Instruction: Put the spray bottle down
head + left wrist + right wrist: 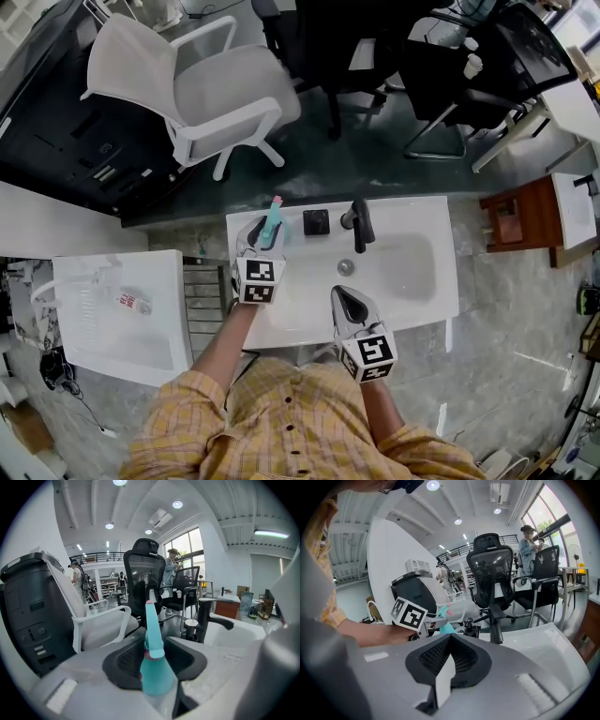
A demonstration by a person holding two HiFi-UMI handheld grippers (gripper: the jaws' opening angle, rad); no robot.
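Note:
A teal spray bottle point(273, 222) with a pink-tipped nozzle stands at the back left corner of the white sink counter point(441, 309). My left gripper point(263, 236) is shut on its lower body, and the bottle point(153, 667) rises upright between the dark pads in the left gripper view. Whether its base rests on the counter is hidden. My right gripper point(348, 303) hovers over the front edge of the basin, shut with nothing in it point(449, 641). From the right gripper view the bottle point(446, 626) shows as a teal patch beside the left gripper's marker cube point(408, 612).
A black faucet point(360, 223) and a small black square holder point(316, 222) stand at the back of the sink, right of the bottle. A white fixture point(122, 314) with a tube on it is at the left. A white chair point(216, 94) and black office chairs point(450, 66) stand beyond.

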